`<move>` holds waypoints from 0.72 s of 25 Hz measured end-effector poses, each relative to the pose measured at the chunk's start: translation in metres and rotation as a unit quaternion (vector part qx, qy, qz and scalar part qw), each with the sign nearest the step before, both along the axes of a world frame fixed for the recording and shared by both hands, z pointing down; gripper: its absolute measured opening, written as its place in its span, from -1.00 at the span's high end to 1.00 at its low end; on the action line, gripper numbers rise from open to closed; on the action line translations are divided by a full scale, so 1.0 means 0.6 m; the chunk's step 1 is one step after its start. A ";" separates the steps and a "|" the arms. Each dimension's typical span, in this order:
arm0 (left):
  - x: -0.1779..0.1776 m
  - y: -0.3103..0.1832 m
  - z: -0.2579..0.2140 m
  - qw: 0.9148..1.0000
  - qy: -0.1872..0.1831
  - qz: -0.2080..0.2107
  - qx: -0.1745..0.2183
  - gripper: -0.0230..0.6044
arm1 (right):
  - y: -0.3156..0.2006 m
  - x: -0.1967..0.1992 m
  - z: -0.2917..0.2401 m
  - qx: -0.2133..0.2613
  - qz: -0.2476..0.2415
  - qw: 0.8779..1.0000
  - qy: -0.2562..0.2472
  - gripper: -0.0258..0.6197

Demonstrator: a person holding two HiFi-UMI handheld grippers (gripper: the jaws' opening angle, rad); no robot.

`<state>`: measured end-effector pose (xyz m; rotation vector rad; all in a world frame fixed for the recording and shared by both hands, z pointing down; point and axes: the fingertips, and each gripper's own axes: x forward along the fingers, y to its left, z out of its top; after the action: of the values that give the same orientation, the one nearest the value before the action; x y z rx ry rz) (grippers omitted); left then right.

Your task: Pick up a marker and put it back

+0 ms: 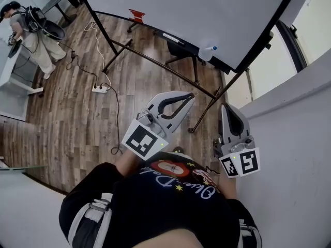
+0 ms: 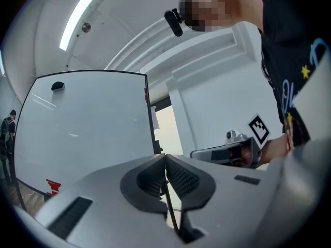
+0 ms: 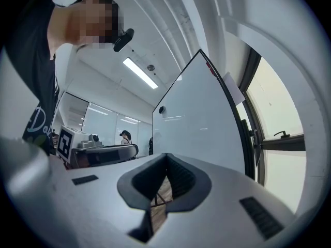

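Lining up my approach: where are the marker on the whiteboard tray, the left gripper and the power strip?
marker (image 1: 172,36), head view, its barrel.
left gripper (image 1: 190,97), head view, between its fingertips.
power strip (image 1: 100,89), head view, its white body.

The left tongs (image 1: 187,98) and right tongs (image 1: 226,109) point forward, level, just ahead of the person's chest (image 1: 170,190). They are side by side and apart, each with its jaws pressed together on nothing.
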<state>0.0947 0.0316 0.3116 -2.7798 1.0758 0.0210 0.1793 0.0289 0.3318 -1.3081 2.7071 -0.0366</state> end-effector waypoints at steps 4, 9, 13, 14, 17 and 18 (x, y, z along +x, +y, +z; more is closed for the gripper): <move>-0.004 -0.005 0.003 1.000 -0.003 -0.014 -0.002 0.92 | -0.009 0.000 0.004 0.000 -0.008 1.000 -0.007 0.92; -0.006 -0.011 -0.001 1.000 -0.003 -0.020 0.001 0.92 | -0.012 -0.003 0.005 -0.002 -0.012 1.000 -0.007 0.92; 0.002 -0.023 -0.003 1.000 -0.001 -0.014 0.004 0.92 | -0.018 0.007 0.003 -0.003 -0.003 1.000 -0.009 0.92; 0.004 -0.027 -0.003 1.000 -0.001 -0.012 0.003 0.92 | -0.021 0.010 0.003 -0.003 -0.001 1.000 -0.008 0.92; 0.008 -0.044 -0.002 1.000 0.000 -0.008 0.001 0.92 | -0.035 0.019 0.002 -0.003 0.008 1.000 -0.006 0.92; 0.008 -0.051 -0.002 1.000 0.001 -0.007 0.001 0.92 | -0.040 0.021 0.001 -0.002 0.011 1.000 -0.007 0.92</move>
<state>0.0997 0.0011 0.3102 -2.7710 1.0952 0.0233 0.1917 0.0048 0.3324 -1.3343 2.6822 -0.0483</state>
